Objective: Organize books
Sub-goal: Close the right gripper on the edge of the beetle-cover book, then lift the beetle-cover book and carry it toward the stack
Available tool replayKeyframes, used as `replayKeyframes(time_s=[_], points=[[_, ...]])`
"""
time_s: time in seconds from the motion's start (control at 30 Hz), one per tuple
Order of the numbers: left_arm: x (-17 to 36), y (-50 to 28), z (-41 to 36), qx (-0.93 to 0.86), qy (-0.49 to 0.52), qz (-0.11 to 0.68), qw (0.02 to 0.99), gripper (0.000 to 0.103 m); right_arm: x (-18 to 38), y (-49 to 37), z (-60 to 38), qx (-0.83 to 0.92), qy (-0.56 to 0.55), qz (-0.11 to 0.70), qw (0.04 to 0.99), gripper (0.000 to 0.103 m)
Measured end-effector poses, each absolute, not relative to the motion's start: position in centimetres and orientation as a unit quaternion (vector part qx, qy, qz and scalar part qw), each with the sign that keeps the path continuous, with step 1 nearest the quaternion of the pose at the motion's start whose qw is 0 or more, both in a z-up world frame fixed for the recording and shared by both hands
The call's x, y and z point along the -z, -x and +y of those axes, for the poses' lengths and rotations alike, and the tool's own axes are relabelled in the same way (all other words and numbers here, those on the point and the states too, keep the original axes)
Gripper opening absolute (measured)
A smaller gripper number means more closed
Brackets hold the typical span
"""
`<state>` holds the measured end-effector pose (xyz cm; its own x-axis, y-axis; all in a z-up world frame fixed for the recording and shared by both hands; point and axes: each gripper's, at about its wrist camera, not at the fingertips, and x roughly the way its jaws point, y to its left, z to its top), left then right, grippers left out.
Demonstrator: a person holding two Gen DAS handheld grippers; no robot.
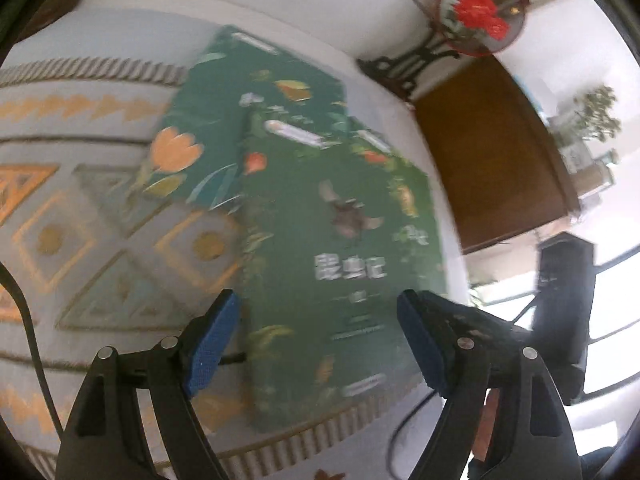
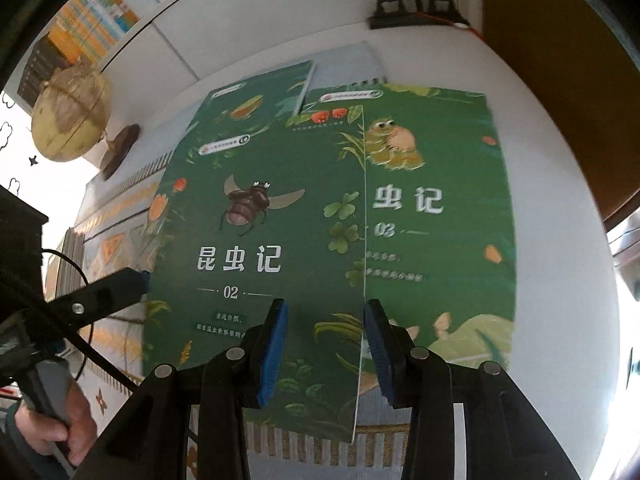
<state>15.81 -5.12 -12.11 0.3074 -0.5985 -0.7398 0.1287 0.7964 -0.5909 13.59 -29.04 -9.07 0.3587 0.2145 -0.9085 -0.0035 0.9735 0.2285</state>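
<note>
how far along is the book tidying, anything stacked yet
Done: little; green books overlap loosely on the patterned mat, not squared. In hand: nothing; the right gripper hovers over book 02 and the left gripper is open. Left: aligning 02, book 03 and those beneath.

The books are dark green with leaves, orange flowers and white lettering: one book point(image 2: 256, 216) shows a brown beetle, another point(image 2: 440, 208) a yellow-green caterpillar. The cloth point(image 1: 80, 208) under them is pale grey-blue with orange zigzags and diamonds. The gripper pads point(image 2: 274, 344) are blue. The globe point(image 2: 70, 116) is yellowish-tan.
</note>
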Motion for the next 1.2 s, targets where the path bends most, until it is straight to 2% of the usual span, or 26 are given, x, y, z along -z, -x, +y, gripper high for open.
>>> replayKeyframes(time_s=[0.27,0.43,0.5,0.6,0.7,0.77,0.9,0.97,1.03,1.07,1.13,1.2], points=[[12.5,-15.2,-6.3,0.247,0.226,0.547,0.768,0.08,9.2,-13.0,-28.2,-0.064,-0.091,0.566,0.817,0.04],[8.4,-14.0,-4.3,0.332,0.322,0.478,0.747,0.078,9.3,-12.3,-29.1,-0.068,-0.137,0.55,0.821,0.044],[7.1,-13.7,-5.4,0.348,0.305,0.463,0.756,0.078,9.4,-12.0,-29.7,-0.075,-0.158,0.544,0.82,0.044],[8.7,-14.1,-7.1,0.315,0.253,0.489,0.773,0.078,9.3,-11.9,-29.7,-0.075,-0.169,0.544,0.818,0.044],[10.9,-14.8,-6.7,0.291,0.252,0.521,0.762,0.054,9.2,-11.7,-29.6,-0.076,-0.176,0.547,0.815,0.044],[11.7,-14.7,-7.4,0.284,0.235,0.536,0.759,0.054,9.4,-11.5,-29.5,-0.089,-0.198,0.55,0.807,0.044],[12.3,-13.7,-8.1,0.279,0.215,0.546,0.76,0.046,9.2,-11.3,-28.5,-0.086,-0.187,0.551,0.809,0.044],[12.4,-14.0,-7.5,0.282,0.258,0.542,0.748,0.046,8.7,-11.5,-28.4,-0.092,-0.195,0.549,0.807,0.044],[12.7,-14.4,-6.3,0.305,0.342,0.529,0.714,0.046,7.7,-11.7,-28.5,-0.104,-0.207,0.54,0.809,0.045],[12.8,-14.6,-5.3,0.325,0.409,0.511,0.683,0.046,6.8,-11.8,-28.6,-0.104,-0.202,0.534,0.814,0.048],[12.4,-14.8,-4.6,0.352,0.467,0.486,0.649,0.046,6.0,-11.6,-29.0,-0.107,-0.198,0.53,0.818,0.067],[12.0,-15.3,-4.7,0.365,0.479,0.48,0.637,0.046,6.5,-11.2,-30.3,-0.127,-0.243,0.529,0.803,0.073]])
